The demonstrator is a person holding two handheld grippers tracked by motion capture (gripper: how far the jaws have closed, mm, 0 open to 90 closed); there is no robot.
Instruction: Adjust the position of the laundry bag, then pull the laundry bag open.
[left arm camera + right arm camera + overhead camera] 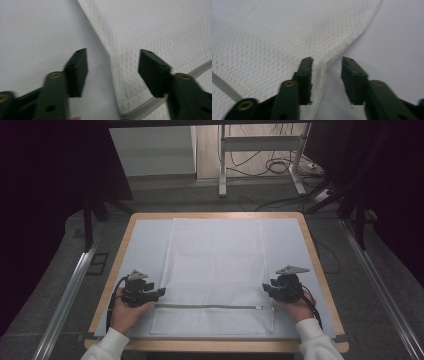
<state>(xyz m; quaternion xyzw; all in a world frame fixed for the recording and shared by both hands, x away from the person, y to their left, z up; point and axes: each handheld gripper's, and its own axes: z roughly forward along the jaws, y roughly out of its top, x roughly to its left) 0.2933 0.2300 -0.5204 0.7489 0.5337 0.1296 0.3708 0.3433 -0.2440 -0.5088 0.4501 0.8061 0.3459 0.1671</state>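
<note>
Two grippers sit at opposite side edges of a white mesh laundry bag [215,270] that's lying flat in the middle of the surface [305,227], its grey zipper [205,307] running across near the person's end. Left gripper [161,292] is just above the zipper's left end, fingers [77,70] spread wide and straddling the bag's edge without gripping it. Right gripper [265,289] is at the right edge, fingers [305,80] spread a bit narrower, with the edge between them.

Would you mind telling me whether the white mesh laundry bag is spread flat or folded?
Spread flat: the white mesh laundry bag lies as one smooth rectangle on the table, its grey zipper running straight across near the front edge.
</note>
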